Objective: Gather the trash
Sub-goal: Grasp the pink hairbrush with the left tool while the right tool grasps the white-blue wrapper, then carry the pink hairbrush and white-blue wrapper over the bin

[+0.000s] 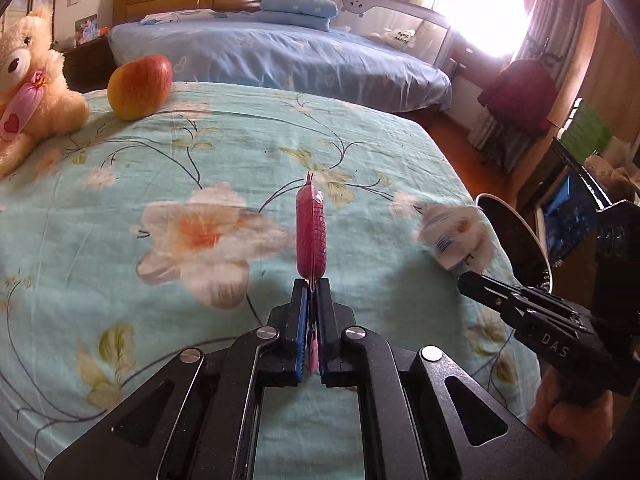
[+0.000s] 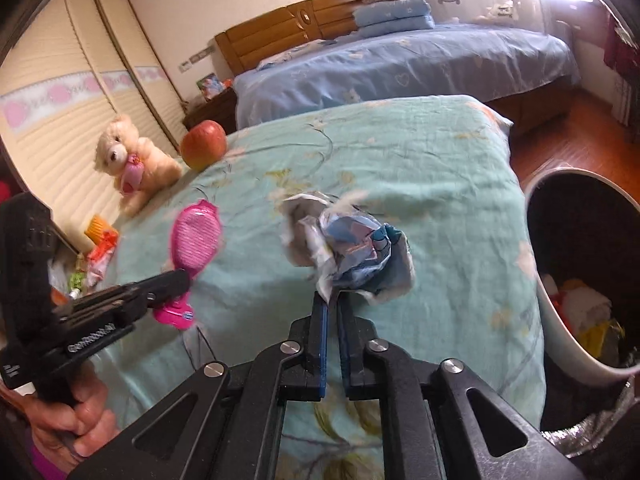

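Left tool (image 1: pixel 311 280) pinching pink brush (image 1: pixel 310 229), right tool (image 2: pixel 333 295) pinching crumpled paper (image 2: pixel 352 248), bin (image 2: pixel 541 292) right of it, over bed (image 2: pixel 440 184)

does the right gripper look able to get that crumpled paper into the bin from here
Probably yes. The right gripper is shut on the crumpled paper, and the bin stands open just to its right beside the bed, with nothing visible between them.

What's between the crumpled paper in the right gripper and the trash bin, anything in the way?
Nothing visible blocks it. The right gripper holds the crumpled paper above the floral bedspread, and the trash bin stands open beside the bed's edge to the right. The left gripper with the pink brush is on the opposite side.
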